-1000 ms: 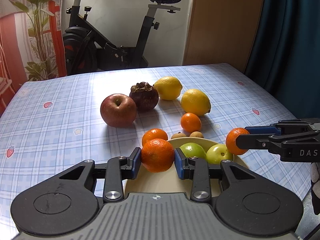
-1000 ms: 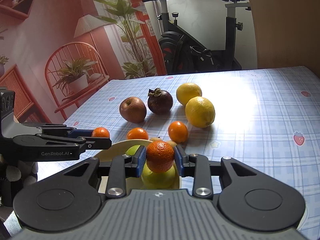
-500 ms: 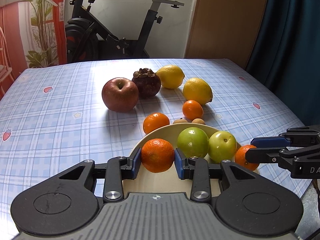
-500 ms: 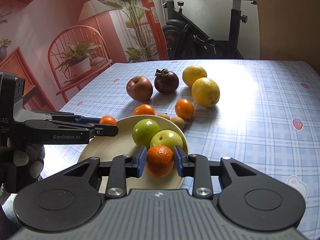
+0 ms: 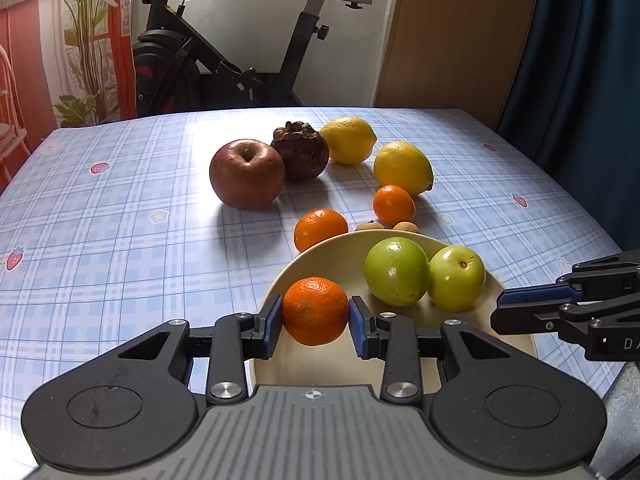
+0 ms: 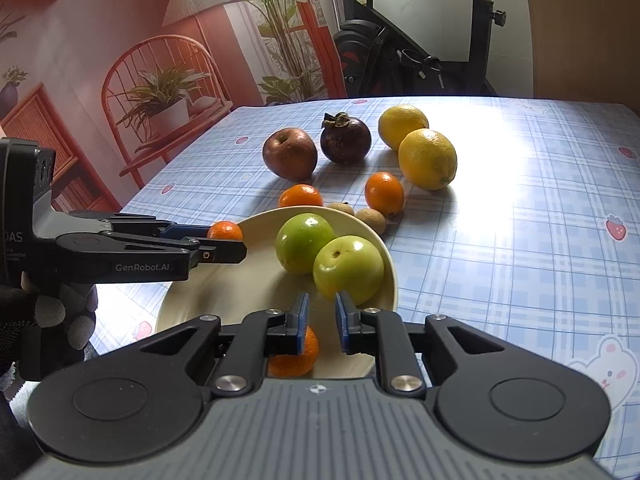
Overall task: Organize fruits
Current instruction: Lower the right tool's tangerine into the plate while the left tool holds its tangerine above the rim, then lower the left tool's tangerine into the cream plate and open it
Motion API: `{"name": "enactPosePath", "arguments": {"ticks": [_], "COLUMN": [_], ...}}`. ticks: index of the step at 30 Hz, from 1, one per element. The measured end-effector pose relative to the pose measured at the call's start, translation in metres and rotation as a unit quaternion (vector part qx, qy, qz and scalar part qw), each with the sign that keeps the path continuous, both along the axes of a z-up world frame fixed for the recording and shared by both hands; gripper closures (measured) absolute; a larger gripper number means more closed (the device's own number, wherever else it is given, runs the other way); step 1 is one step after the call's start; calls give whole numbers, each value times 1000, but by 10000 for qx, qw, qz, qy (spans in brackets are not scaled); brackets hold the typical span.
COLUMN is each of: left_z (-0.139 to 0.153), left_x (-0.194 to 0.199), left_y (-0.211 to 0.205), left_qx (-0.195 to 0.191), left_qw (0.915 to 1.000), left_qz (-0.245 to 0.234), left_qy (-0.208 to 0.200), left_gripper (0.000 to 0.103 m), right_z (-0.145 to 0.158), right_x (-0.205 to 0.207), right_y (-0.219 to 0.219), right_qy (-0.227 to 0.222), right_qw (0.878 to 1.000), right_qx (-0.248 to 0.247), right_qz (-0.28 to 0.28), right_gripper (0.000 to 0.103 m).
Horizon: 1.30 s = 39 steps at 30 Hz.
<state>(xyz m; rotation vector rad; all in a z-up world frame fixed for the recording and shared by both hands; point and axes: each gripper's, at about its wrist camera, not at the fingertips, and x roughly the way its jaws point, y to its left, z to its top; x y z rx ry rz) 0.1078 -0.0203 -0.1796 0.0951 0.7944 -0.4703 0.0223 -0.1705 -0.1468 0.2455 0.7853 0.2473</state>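
The left gripper (image 5: 316, 322) is clamped on a mandarin (image 5: 315, 311), both blue pads pressing its sides, and holds it over the near-left part of the cream plate (image 5: 304, 256). To set it down well, lower it until it bears on the plate surface, then part the jaws just enough to free it. Round fruit rolls, so it should settle against the dish slope or a neighbour, not on the rim.

The right gripper (image 6: 319, 322) has its jaws drawn together on nothing. The narrow gap between the pads is empty. A second mandarin (image 6: 294, 354) lies loose on the plate's near edge, just under and left of those pads, partly hidden by the gripper body. It sits close to the edge and could roll off if nudged.

Plate contents: two green apples (image 6: 306, 243), touching each other at the right side, plus that loose mandarin.

Off the plate, on the checked tablecloth (image 5: 120, 220): a red apple (image 5: 247, 174), a mangosteen (image 5: 301, 151), two lemons (image 5: 403, 168), two more mandarins (image 5: 321, 229) and two small brown longans (image 6: 371, 219) just beyond the rim.
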Motion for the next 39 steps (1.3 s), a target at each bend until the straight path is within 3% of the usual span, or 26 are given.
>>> {"name": "enactPosePath", "arguments": {"ticks": [6, 12, 16, 26, 39], "left_z": [-1, -4, -5, -8, -13], "left_x": [-2, -3, -2, 7, 19], "left_y": [0, 1, 0, -12, -19], "left_qx": [15, 33, 41, 216, 157], "left_qw": [10000, 10000, 10000, 9997, 9996], "left_qz": [5, 13, 15, -110, -242], "left_qy": [21, 38, 26, -84, -46], "left_gripper": [65, 65, 65, 65, 65], "right_z": [-3, -11, -14, -13, -15], "right_x": [-3, 2, 2, 12, 15], "right_y": [18, 12, 9, 16, 13], "right_qy": [43, 191, 160, -111, -163], "right_qw": [9995, 9992, 9989, 9924, 9913], "right_qx": [-191, -354, -431, -1225, -1307], "right_qz": [240, 20, -49, 103, 62], "right_gripper": [63, 61, 65, 65, 64]}}
